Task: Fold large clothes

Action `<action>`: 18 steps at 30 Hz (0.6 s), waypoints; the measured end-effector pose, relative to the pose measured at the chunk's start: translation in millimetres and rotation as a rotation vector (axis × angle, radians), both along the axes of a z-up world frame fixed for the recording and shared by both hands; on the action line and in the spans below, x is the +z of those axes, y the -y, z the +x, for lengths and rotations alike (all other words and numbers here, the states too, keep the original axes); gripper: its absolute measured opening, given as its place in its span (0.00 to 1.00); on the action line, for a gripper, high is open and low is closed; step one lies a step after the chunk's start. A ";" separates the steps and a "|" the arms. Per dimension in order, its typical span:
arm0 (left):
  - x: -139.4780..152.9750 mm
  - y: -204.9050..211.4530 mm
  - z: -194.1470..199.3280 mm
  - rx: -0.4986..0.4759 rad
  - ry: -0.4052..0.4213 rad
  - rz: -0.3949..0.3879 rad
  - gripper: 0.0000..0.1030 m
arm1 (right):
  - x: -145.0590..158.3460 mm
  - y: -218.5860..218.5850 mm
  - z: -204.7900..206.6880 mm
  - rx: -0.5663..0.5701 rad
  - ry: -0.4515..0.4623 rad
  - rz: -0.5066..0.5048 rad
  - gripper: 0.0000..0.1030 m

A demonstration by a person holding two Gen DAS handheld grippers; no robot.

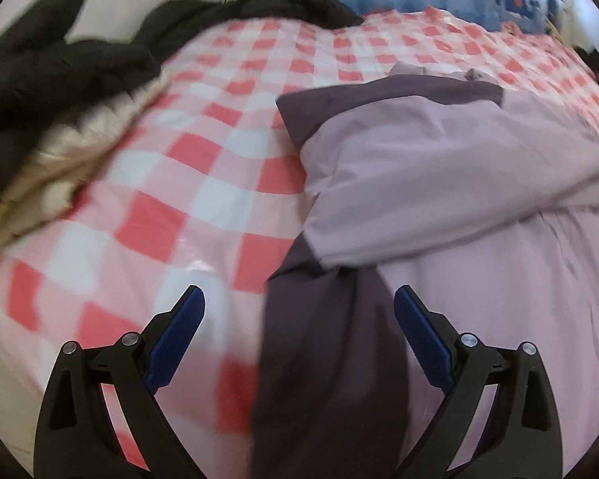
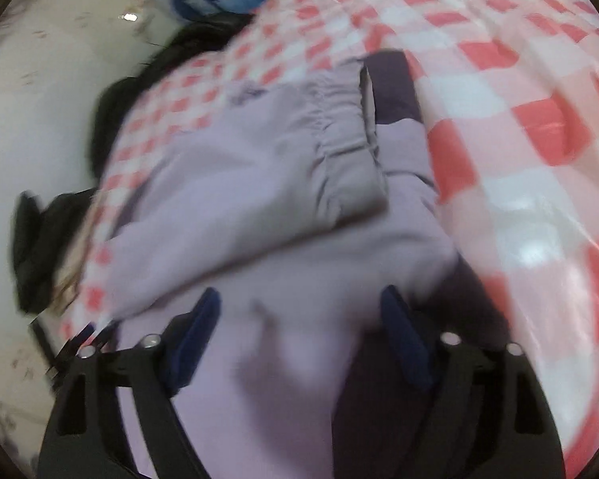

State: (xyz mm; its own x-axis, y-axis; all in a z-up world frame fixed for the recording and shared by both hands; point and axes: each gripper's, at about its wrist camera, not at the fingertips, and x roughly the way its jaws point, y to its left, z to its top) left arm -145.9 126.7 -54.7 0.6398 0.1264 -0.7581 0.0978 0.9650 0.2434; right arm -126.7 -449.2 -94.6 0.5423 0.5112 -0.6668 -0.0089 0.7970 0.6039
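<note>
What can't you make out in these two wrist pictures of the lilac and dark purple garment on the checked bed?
- Lilac and dark purple garment: right side cut off, left wrist view.
- Its near end: motion-blurred, right wrist view.
- Black padded coat: partly cut by the left edge; shape unclear.

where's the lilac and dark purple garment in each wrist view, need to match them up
Left wrist: the lilac and dark purple garment fills the right half, folded, with a dark strip running down between the open fingers.
Right wrist: the same garment fills the centre and bottom, its gathered cuff or hem uppermost.
Shared landmark: the red and white checked sheet under it, and the black jacket at the bed's edge.
</note>
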 end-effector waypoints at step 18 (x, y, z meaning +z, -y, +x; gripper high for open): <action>49.9 -8.4 -150.0 -0.109 0.069 0.015 0.89 | -95.6 92.4 -224.3 0.087 -0.188 0.528 0.91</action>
